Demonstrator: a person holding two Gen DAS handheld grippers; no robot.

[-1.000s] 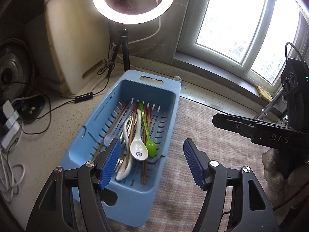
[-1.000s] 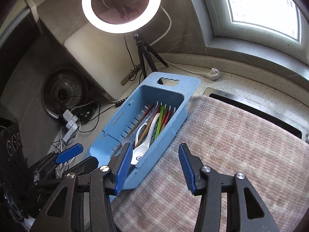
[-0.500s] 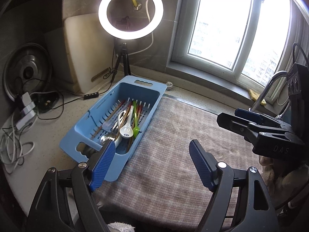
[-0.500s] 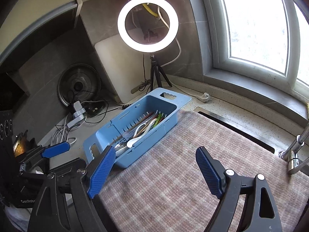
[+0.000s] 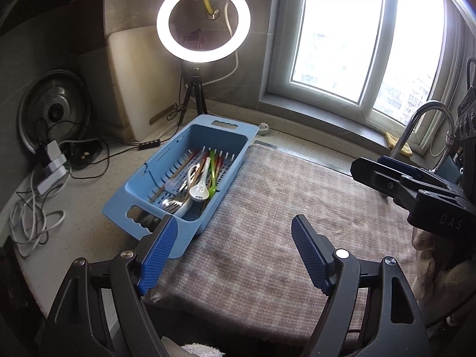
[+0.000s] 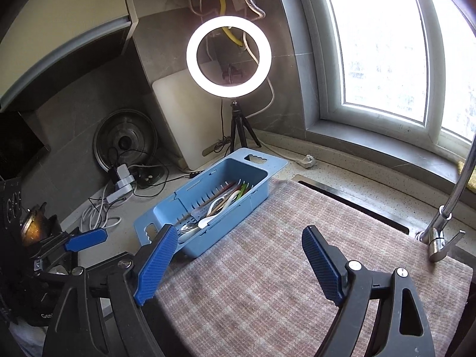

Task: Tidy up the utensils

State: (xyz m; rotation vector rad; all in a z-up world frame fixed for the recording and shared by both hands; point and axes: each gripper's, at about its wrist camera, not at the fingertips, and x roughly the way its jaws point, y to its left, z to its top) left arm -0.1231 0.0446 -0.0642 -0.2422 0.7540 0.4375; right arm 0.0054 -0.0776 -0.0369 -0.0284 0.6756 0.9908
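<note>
Blue slotted basket (image 5: 166, 172) on counter, white spoon (image 5: 198, 189), chopsticks (image 5: 175, 177), fork (image 5: 171, 205) inside

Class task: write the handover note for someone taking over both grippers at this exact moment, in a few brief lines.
Left gripper: open, holding nothing, above the mat's near edge.
Right gripper: open, holding nothing, over the pink woven mat.
Utensils: white spoon, green spoon, fork and chopsticks all lie in the blue basket beside the mat.
Done: everything visible is in the basket.
Left: nothing loose shows on the mat; check out of view.
</note>
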